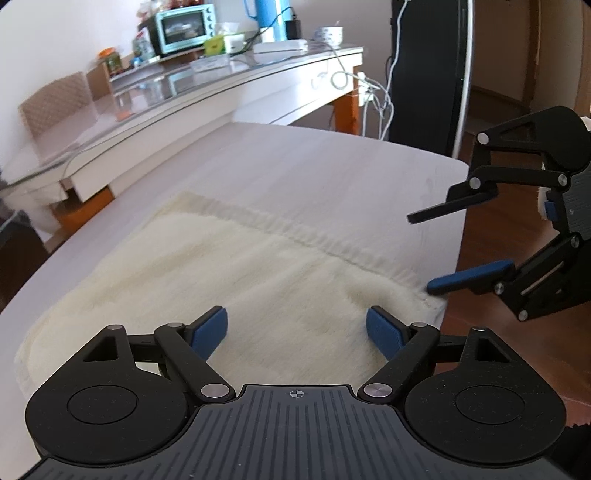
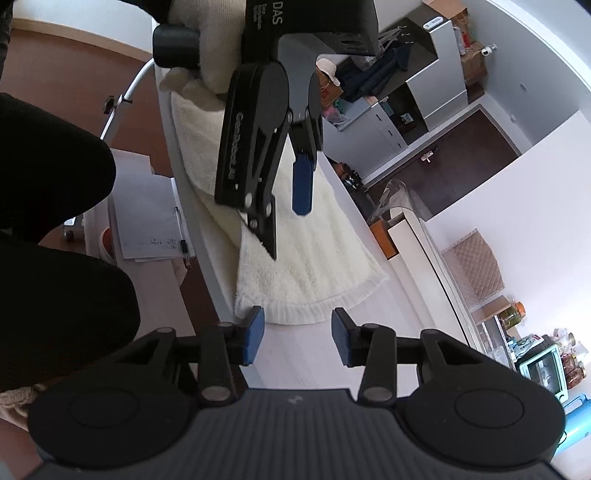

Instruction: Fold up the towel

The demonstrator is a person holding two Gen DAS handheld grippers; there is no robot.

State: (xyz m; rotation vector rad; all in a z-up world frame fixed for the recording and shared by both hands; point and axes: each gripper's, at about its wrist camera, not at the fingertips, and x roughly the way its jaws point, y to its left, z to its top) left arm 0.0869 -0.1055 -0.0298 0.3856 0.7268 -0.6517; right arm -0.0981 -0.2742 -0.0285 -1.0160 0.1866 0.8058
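A cream fluffy towel lies spread on the pale table, its hemmed far edge running toward the table's right side. My left gripper hovers open above the towel's near part, with nothing between its blue pads. My right gripper comes in from the right, open, its lower blue finger by the towel's right corner. In the right wrist view my right gripper stands open just short of the towel's hem. Nothing is pinched. My left gripper hangs above the cloth, held by a white-gloved hand.
A glass-topped side table stands behind, with a teal toaster oven and clutter on it. White cables hang beside a black stand. A dark-clothed leg and papers with a pen lie past the table's edge.
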